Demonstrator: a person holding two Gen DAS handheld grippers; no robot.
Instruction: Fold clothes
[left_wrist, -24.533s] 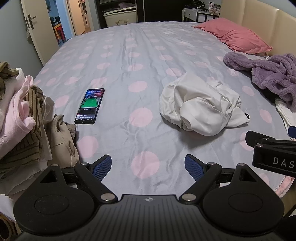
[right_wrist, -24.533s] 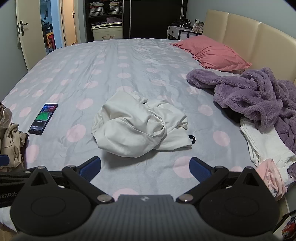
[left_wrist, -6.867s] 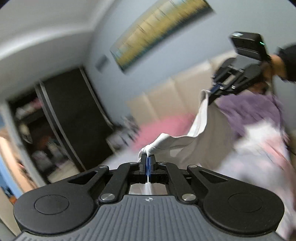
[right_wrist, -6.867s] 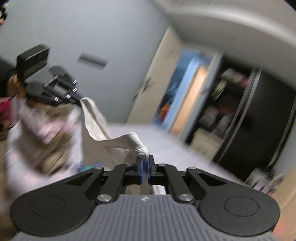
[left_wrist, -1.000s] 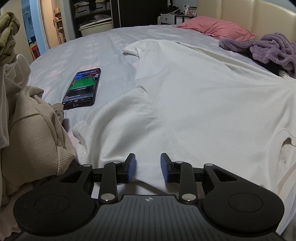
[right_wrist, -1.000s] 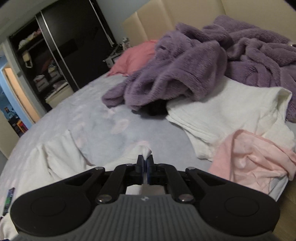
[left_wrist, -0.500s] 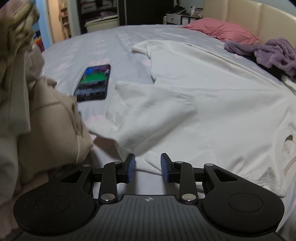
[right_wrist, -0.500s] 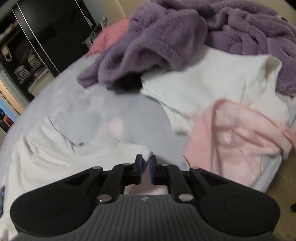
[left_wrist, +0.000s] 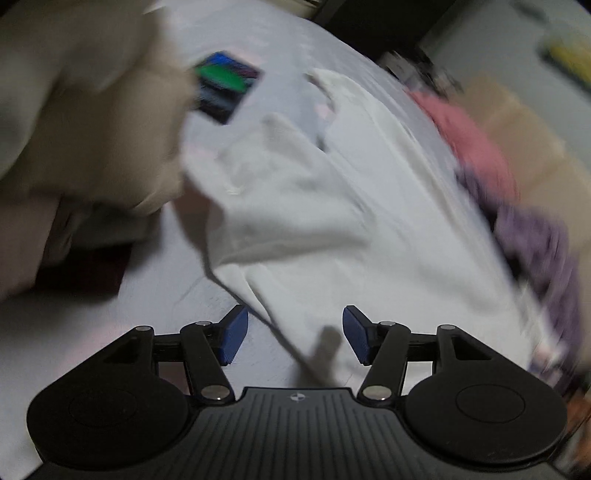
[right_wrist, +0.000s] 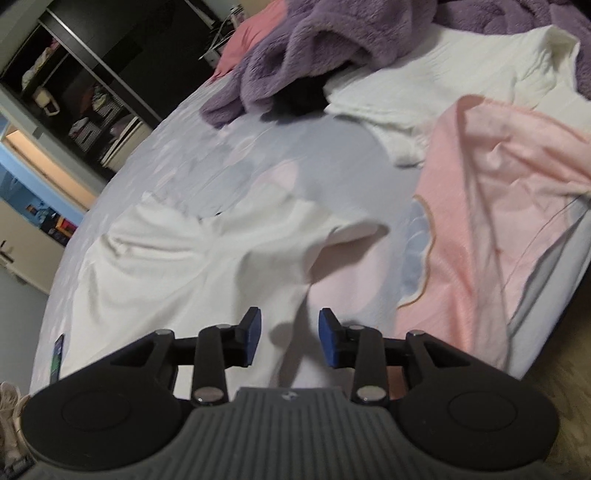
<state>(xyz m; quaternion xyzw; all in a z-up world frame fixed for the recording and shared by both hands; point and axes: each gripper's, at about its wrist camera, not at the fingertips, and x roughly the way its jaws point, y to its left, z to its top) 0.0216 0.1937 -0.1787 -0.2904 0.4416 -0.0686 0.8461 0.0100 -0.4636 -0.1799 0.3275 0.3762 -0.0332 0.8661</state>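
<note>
The white T-shirt (left_wrist: 332, 206) lies spread flat on the spotted grey bedsheet (left_wrist: 177, 280), one sleeve toward the phone. In the blurred left wrist view, my left gripper (left_wrist: 294, 339) hovers at the shirt's near edge. Its jaws are opening wide, and the cloth edge runs under the gap without touching either pad. In the right wrist view the same shirt (right_wrist: 184, 258) shows its other sleeve (right_wrist: 351, 229). My right gripper (right_wrist: 290, 334) hangs low over that side. Its jaws are opening too, with white cloth beneath them and nothing pinched.
A lit phone (left_wrist: 225, 86) lies beside a beige clothes pile (left_wrist: 85, 129) on the left. A pink garment (right_wrist: 498, 206), a white garment (right_wrist: 461, 81) and a purple fleece robe (right_wrist: 332, 44) crowd the right side. A pink pillow (left_wrist: 469, 140) lies far back.
The right gripper has let go of the sleeve tip it pinched and sunk toward the bed. The left gripper has rolled, shifted along the shirt's edge and opened wider.
</note>
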